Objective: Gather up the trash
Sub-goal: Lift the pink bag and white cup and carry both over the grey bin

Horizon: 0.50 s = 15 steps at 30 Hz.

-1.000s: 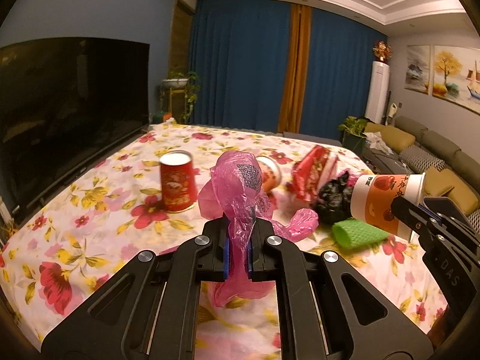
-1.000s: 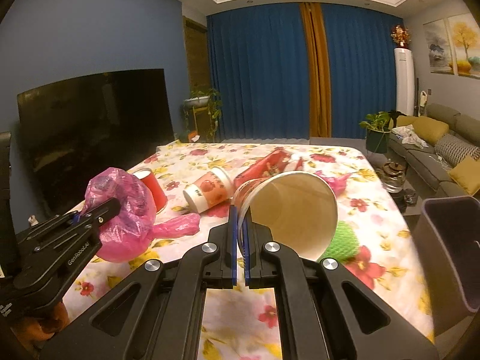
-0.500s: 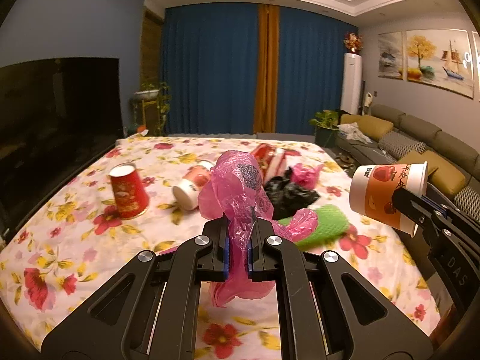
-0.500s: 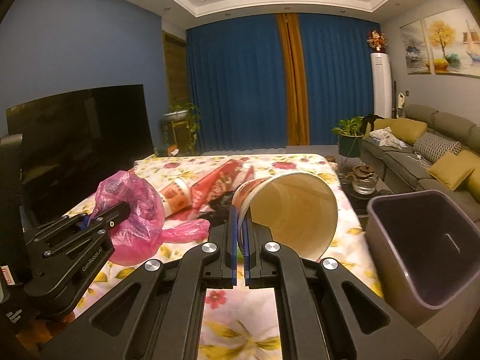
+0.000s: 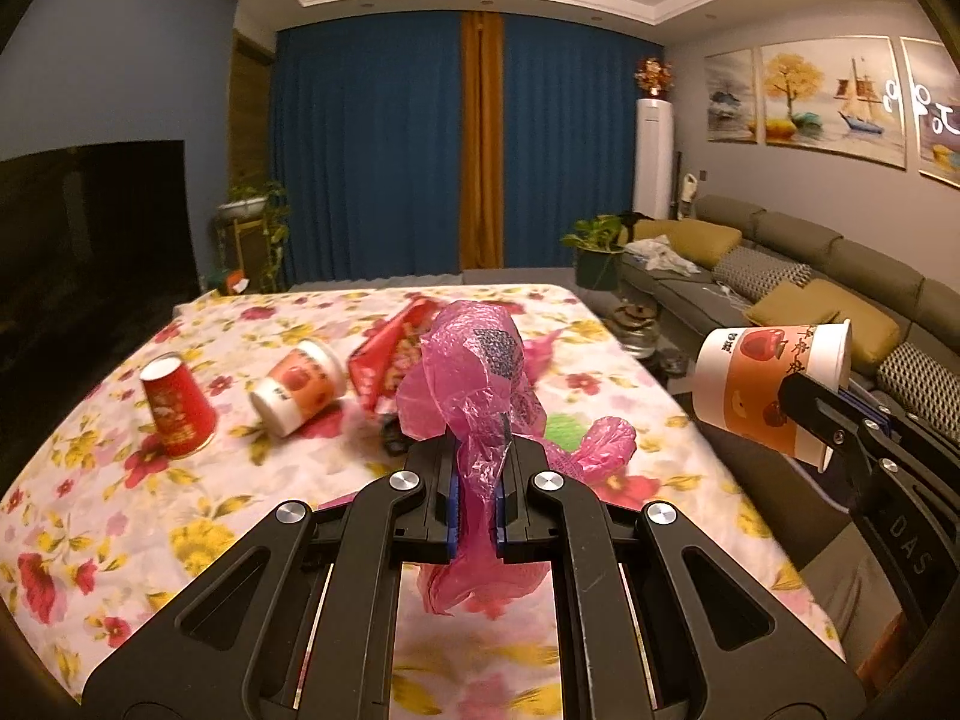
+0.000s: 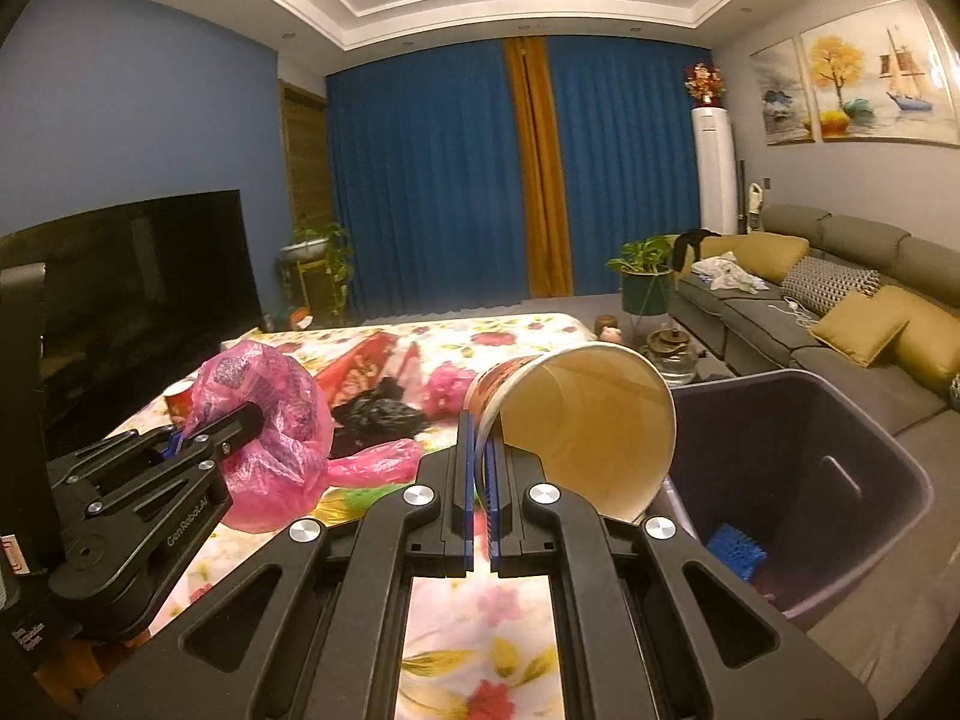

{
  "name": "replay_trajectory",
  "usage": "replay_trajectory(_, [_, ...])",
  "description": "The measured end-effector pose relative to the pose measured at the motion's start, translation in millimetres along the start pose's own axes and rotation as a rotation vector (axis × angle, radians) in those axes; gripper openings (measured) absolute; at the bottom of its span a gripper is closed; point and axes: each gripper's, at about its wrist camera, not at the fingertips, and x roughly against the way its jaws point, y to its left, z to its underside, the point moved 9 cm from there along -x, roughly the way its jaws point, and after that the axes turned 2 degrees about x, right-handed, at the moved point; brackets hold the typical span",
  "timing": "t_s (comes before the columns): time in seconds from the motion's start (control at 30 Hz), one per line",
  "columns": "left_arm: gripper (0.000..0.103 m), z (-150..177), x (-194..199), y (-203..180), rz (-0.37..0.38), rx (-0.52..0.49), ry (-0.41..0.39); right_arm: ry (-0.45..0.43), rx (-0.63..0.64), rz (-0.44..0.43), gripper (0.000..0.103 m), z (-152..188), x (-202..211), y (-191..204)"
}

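Here the left hand-held gripper point(image 5: 477, 510) is pinched shut on a crumpled pink plastic bag point(image 5: 468, 378), held above the floral table point(image 5: 90, 480). The right hand-held gripper point(image 6: 478, 516) is clamped on the rim of a paper cup point(image 6: 576, 420), beside the dark trash bin point(image 6: 840, 420). Both loads look light; the bag is soft and slippery, best gripped at a bunched fold, while the cup's thin wall would likely crush, so the rim suits it.

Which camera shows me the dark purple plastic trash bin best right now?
Right wrist view: the dark purple plastic trash bin sits open beside the bed, its interior and a blue item visible. In the left wrist view I cannot make it out.
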Motion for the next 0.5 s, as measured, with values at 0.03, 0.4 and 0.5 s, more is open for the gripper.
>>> replay_trajectory(0.03, [0.007,-0.8,-0.3,-4.3,0.004,-0.004,-0.002,-0.001,-0.001,0.007,0.004,-0.6,0.4,-3.4])
replay_trajectory(0.4, [0.007,-5.1,-9.4,-56.6,0.072,-0.045,-0.012,-0.012,-0.02,0.08,0.004,-0.8,7.8,-50.2])
replay_trajectory(0.5, [0.007,-5.4,-12.9,-71.0,0.09,-0.054,-0.012,-0.015,-0.029,0.102,0.004,-0.3,9.4,-64.5])
